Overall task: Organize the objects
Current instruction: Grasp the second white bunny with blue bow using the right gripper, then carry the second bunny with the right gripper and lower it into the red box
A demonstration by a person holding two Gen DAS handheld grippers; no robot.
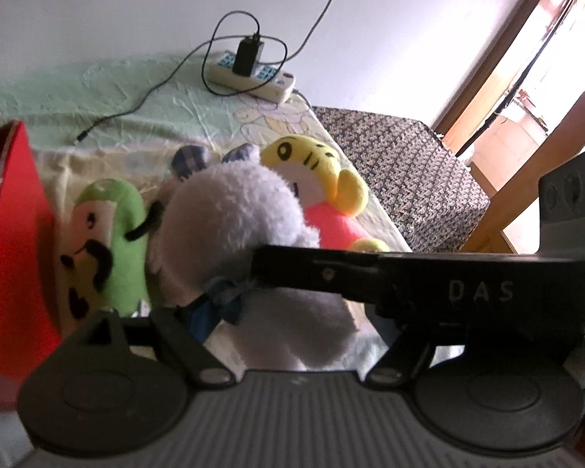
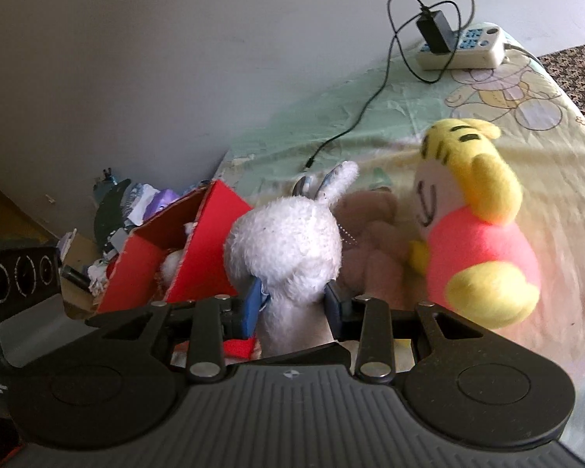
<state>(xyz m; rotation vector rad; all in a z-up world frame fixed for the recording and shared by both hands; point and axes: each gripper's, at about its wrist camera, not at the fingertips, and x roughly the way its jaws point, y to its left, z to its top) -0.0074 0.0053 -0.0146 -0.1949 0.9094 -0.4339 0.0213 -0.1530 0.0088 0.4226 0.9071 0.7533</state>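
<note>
My left gripper (image 1: 288,300) is shut on a greyish-white plush with plaid ears (image 1: 234,214). One blue pad presses its neck, and the other finger is hidden behind the black body of the right gripper. My right gripper (image 2: 292,304) is shut on a small white rabbit plush (image 2: 284,249), with a blue pad on each side. A yellow tiger plush in a pink shirt (image 1: 312,179) (image 2: 475,234) sits on the bed just beyond. A green plush with a moustached face (image 1: 113,241) leans beside the open red box (image 1: 15,234) (image 2: 199,249).
A brownish plush (image 2: 370,241) lies behind the rabbit. A power strip with a black charger (image 1: 253,74) (image 2: 464,46) and its loose cable rest on the printed sheet (image 2: 507,89) by the wall. A dark patterned cloth (image 1: 401,171) covers the bed's end. Clutter (image 2: 128,210) lies past the box.
</note>
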